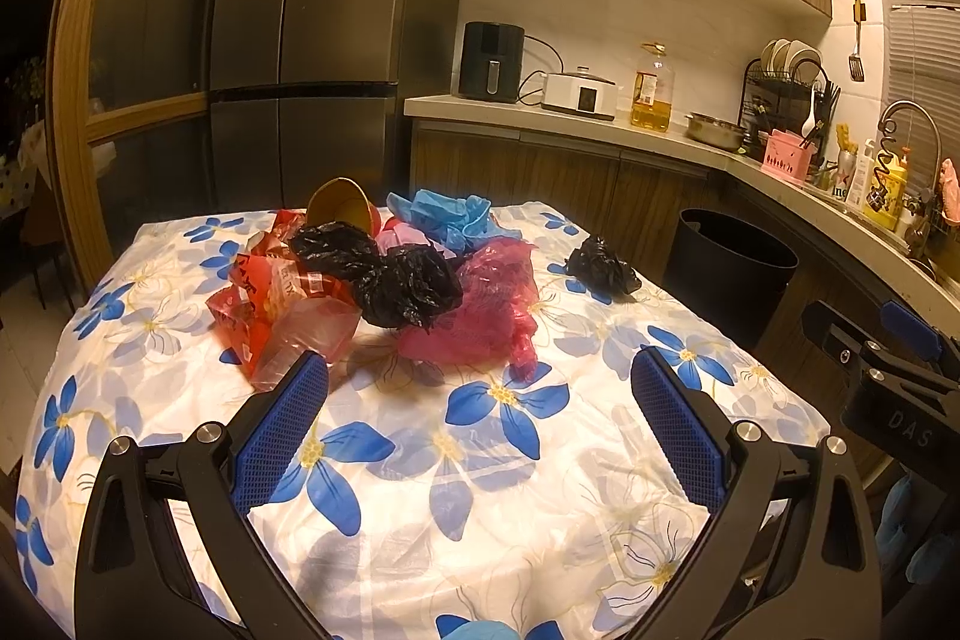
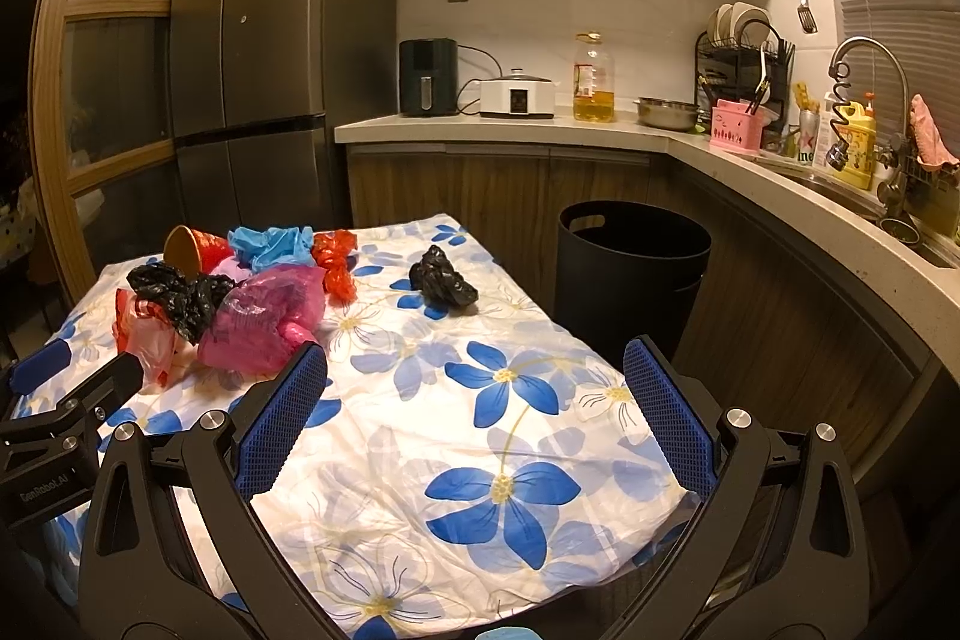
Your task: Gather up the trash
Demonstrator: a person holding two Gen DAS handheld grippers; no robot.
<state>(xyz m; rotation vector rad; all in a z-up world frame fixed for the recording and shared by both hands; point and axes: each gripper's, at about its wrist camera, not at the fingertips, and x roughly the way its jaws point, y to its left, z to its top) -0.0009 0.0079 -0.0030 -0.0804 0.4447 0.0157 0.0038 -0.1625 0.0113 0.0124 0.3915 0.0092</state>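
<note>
Blue-flowered white tablecloth point(image 1: 480, 460); black bin point(image 2: 630, 268).

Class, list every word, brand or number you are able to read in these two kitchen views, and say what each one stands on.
"GenRobot.AI": on the left gripper body, right wrist view.
"DAS": on the right gripper body, left wrist view; any further letters are cut off.
"ine": on the can by the sink, partly hidden.
Unreadable: red plastic bag print, oil bottle label, yellow detergent bottle label.
</note>
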